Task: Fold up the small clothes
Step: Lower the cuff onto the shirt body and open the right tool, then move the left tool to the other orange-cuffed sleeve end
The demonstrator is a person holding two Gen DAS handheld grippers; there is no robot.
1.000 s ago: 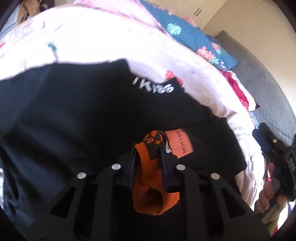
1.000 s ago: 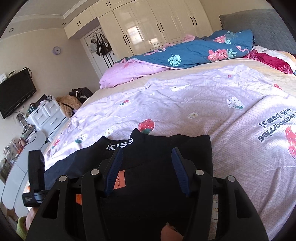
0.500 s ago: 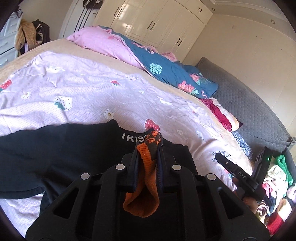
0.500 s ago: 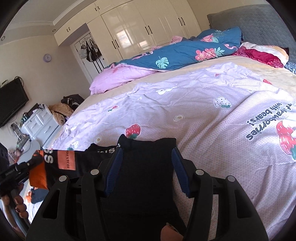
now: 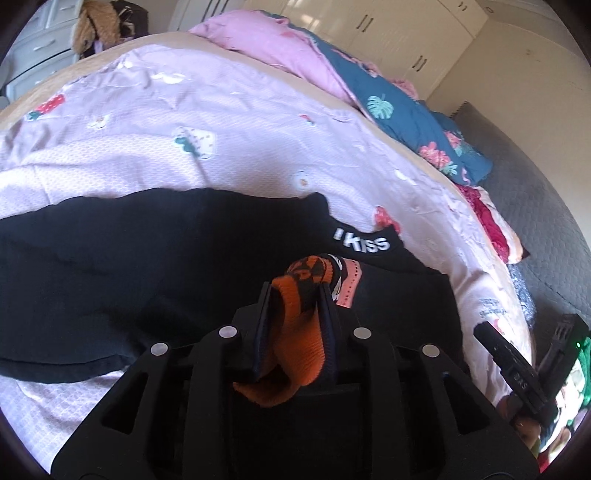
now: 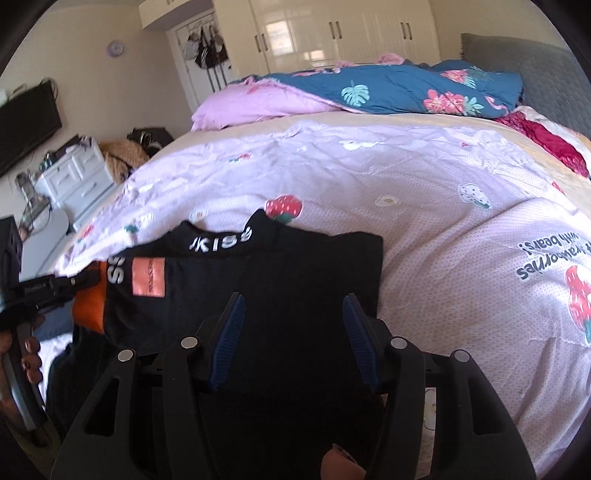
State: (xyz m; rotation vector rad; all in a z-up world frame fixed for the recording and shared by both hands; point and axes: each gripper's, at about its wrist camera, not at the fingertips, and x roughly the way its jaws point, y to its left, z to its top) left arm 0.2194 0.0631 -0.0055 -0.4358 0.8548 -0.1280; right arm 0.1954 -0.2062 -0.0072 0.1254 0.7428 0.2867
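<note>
Orange ribbed cuff (image 5: 295, 332) of the black garment (image 5: 155, 266) sits pinched between the closed fingers of the left tool (image 5: 295, 291), lifted over the lilac strawberry-print bed cover (image 5: 229, 122). Further right, the right tool (image 6: 293, 306) hovers with fingers spread, gripping nothing, above the garment's black panel (image 6: 303, 266) lying on the bed.

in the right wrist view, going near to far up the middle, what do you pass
right gripper → black garment → strawberry print on the lilac quilt → blue floral duvet → white wardrobe
</note>
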